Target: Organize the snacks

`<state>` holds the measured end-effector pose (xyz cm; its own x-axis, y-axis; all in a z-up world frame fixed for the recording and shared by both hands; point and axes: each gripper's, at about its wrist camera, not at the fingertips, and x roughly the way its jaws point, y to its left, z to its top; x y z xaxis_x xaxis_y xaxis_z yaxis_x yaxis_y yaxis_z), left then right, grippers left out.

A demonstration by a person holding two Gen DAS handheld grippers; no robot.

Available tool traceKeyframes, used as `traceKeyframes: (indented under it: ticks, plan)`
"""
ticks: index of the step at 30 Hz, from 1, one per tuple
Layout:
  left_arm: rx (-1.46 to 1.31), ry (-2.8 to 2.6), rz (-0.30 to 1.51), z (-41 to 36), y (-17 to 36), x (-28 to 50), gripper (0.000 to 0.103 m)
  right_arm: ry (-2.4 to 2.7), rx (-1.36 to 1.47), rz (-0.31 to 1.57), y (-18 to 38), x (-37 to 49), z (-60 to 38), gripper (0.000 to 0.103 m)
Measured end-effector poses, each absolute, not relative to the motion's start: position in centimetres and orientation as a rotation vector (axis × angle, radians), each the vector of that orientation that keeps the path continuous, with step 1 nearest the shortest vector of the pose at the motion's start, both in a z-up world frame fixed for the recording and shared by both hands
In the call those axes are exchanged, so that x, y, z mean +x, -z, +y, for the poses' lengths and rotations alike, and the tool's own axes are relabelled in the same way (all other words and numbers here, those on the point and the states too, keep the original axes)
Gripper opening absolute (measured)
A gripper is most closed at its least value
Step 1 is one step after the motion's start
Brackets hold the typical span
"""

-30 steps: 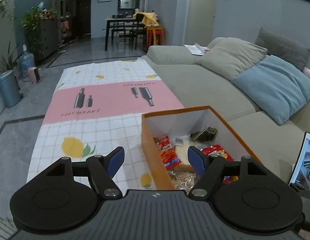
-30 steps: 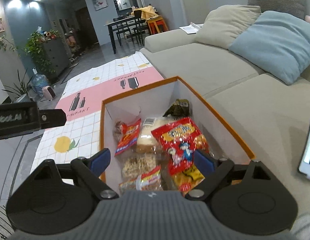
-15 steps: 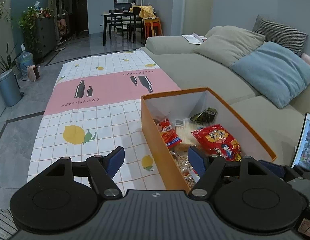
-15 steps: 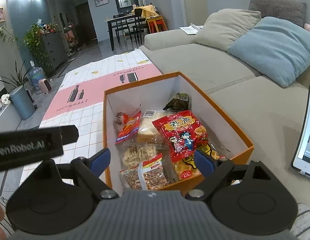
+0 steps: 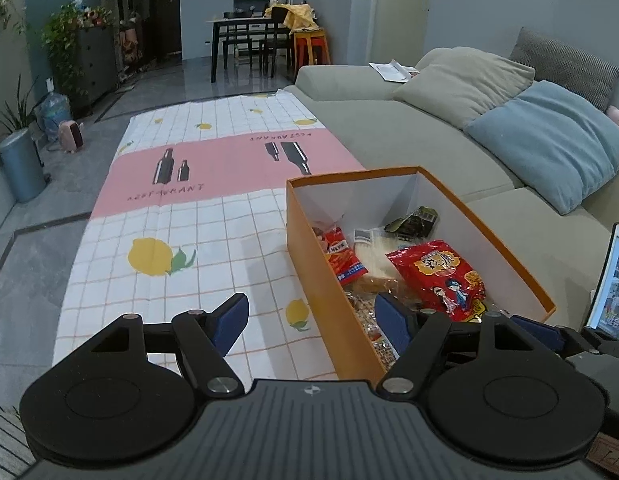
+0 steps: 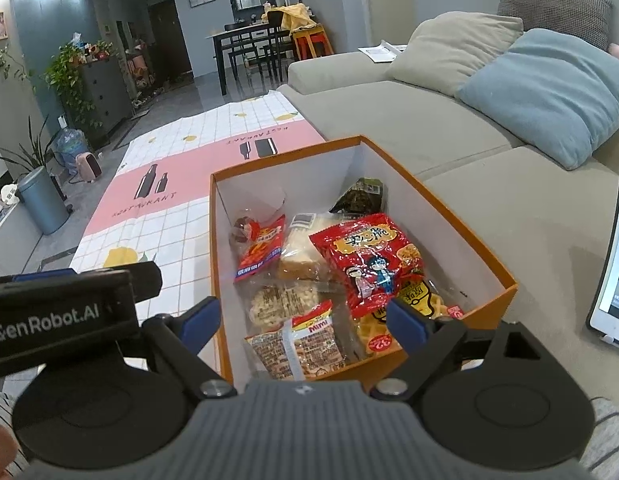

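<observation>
Two tongs hover near an orange box (image 6: 449, 216) of snacks that sits on the checked cloth (image 5: 197, 240), beside the sofa (image 6: 389, 120). The left tongs (image 5: 311, 318) are spread wide and hold nothing, one blue pad over the cloth, the other over the box's near end. The right tongs (image 6: 305, 322) gape equally wide, empty, just above the box's near wall. Inside lie a red cartoon bag (image 6: 369, 260), a small red packet (image 6: 259, 252), a bread pack (image 6: 301, 244), a dark green packet (image 6: 361, 194) and a Mimi pack (image 6: 305, 340).
</observation>
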<state>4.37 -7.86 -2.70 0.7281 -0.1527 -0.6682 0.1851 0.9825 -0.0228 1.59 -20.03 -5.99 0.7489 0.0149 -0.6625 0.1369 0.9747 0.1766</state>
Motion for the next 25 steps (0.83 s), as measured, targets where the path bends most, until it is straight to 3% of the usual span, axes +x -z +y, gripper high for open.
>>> traceKeyframes:
  ticks: [25]
  plan:
    - [0.065, 0.186, 0.729, -7.86, 3.14, 3.82, 0.085, 0.076, 0.19, 0.751, 6.32, 1.64, -19.77, 0.086]
